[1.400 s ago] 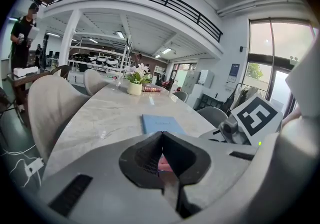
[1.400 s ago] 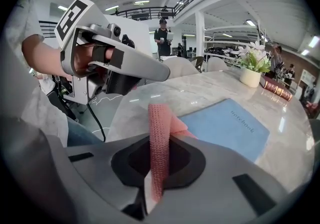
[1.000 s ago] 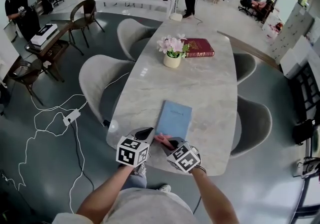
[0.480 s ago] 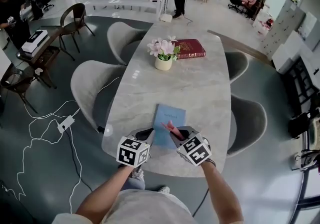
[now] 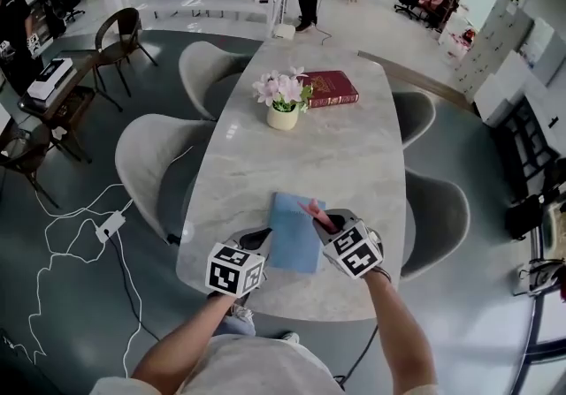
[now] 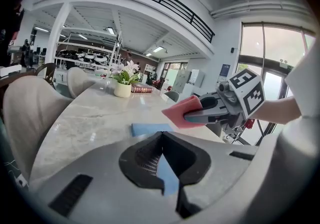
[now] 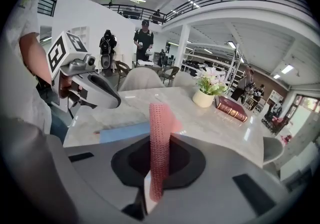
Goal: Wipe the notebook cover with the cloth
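A: As the scene is looked down on, what is seen first?

B: A long marble table (image 5: 354, 163) is seen, with grey chairs (image 5: 146, 159) drawn up along both long edges.

A: And what is laid on it?

B: The blue notebook (image 5: 292, 247) is laid flat at the near end, close to the near edge. A red book (image 5: 329, 88) is laid at the far end. Pink flowers (image 5: 283, 93) in a pot are set just beside it, toward the left edge.

A: How are the grippers held?

B: The left gripper (image 5: 258, 234) is clamped on the notebook's near left corner, and a blue sliver is seen between its jaws. The right gripper (image 5: 325, 224) is clenched on the pink cloth (image 5: 316, 210), which is pinched upright between the jaws.

A: Where is the cloth held?

B: It is held over the notebook's far right corner. Whether the cover is touched cannot be told.
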Tool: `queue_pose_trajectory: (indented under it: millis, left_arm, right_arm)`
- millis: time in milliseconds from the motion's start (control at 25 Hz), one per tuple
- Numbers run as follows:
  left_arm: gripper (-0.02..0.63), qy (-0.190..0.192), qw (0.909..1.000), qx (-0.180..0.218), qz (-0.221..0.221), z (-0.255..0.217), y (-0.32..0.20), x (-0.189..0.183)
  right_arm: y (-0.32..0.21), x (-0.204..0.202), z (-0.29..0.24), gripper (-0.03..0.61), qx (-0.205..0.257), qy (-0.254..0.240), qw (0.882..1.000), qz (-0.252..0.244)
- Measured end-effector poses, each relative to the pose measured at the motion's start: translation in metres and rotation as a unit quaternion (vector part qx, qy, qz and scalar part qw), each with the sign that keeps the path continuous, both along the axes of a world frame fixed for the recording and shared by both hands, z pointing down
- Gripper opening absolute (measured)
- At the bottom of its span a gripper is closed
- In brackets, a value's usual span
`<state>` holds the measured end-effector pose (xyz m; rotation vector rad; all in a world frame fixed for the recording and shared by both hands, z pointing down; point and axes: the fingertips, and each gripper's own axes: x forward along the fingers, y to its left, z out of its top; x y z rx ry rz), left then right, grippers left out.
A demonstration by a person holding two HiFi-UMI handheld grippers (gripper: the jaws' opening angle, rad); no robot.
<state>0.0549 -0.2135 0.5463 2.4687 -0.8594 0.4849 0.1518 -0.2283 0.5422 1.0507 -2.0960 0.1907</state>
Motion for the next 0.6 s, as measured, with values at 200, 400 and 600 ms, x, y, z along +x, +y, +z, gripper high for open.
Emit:
queue_pose_trajectory:
  millis: [200,400,600]
  left_arm:
    - [0.008,-0.003,1.0,-0.001,0.009,0.003,-0.012,0.003]
    - [0.008,-0.004,0.9998,-0.003,0.021,0.004,-0.021,0.008]
    - [0.008,-0.005,0.9995,-0.009,0.029,0.007,-0.025,0.01]
  right_arm:
    - [-0.022,0.01,0.016,0.015,-0.006,0.031,0.999,0.006]
    - [-0.044,0.019,0.032,0.015,-0.015,0.053,0.998,0.017]
    - [-0.054,0.021,0.053,0.015,-0.037,0.066,0.997,0.02]
